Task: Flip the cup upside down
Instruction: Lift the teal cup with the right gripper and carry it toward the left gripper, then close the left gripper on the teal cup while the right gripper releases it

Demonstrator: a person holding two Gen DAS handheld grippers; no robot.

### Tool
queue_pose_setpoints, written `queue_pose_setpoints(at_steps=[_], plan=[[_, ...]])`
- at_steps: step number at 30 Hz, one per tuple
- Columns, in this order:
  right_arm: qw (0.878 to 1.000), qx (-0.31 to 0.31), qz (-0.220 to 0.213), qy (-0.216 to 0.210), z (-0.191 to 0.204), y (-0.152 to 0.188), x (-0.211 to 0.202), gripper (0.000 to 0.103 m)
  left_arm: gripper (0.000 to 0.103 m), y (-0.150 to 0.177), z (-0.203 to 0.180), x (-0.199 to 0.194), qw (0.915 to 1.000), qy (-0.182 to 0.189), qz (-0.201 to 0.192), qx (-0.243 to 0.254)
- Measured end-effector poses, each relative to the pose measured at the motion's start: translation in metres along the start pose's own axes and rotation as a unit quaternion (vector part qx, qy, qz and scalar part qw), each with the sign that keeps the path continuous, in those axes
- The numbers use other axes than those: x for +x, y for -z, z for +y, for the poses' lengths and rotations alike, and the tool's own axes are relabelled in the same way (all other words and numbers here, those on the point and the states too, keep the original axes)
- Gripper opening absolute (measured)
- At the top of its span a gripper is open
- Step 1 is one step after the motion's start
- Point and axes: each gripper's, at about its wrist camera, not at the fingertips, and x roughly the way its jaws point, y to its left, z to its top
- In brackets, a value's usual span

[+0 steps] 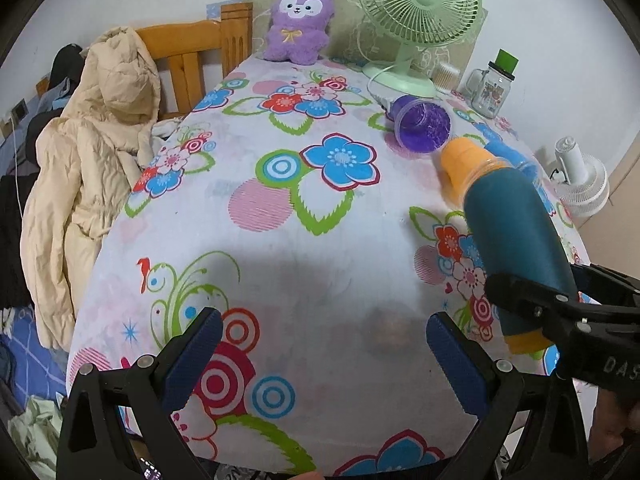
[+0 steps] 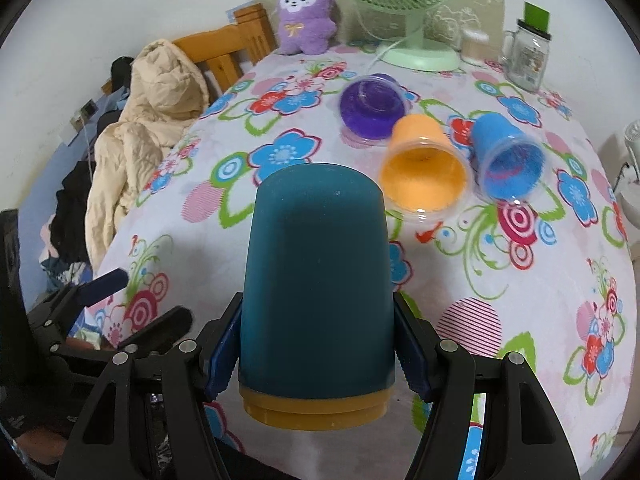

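Note:
A teal cup with an orange rim band (image 2: 316,292) is clamped between the pads of my right gripper (image 2: 316,356), held above the floral tablecloth with its closed base pointing away and its rim toward the camera. In the left wrist view the same cup (image 1: 516,240) shows at the right, held by the right gripper (image 1: 560,312). My left gripper (image 1: 324,356) is open and empty above the near part of the table. Three cups lie on their sides further back: purple (image 2: 372,108), orange (image 2: 424,172) and blue (image 2: 508,160).
A green desk fan (image 1: 416,12), a purple plush toy (image 1: 298,20) and a glass jar with a green lid (image 1: 490,88) stand at the table's far edge. A wooden chair with a beige jacket (image 1: 92,152) is at the left. A white fan (image 1: 580,176) stands at the right.

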Motion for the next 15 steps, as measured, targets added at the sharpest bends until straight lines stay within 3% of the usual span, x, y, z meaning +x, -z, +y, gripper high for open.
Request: queue_pose_setpoints(at_steps=[6,15], plan=[[1.000,0.004,0.018,0.021,-0.007,0.009,0.014,0.070,0.103,0.008,0.008,0.003,0.9998,-0.003,0.009,-0.016],[0.999,-0.005,0.038,0.017,-0.006,0.015,0.020,0.073,0.103,0.015,0.006,0.009,0.9996,-0.005,0.021,-0.019]])
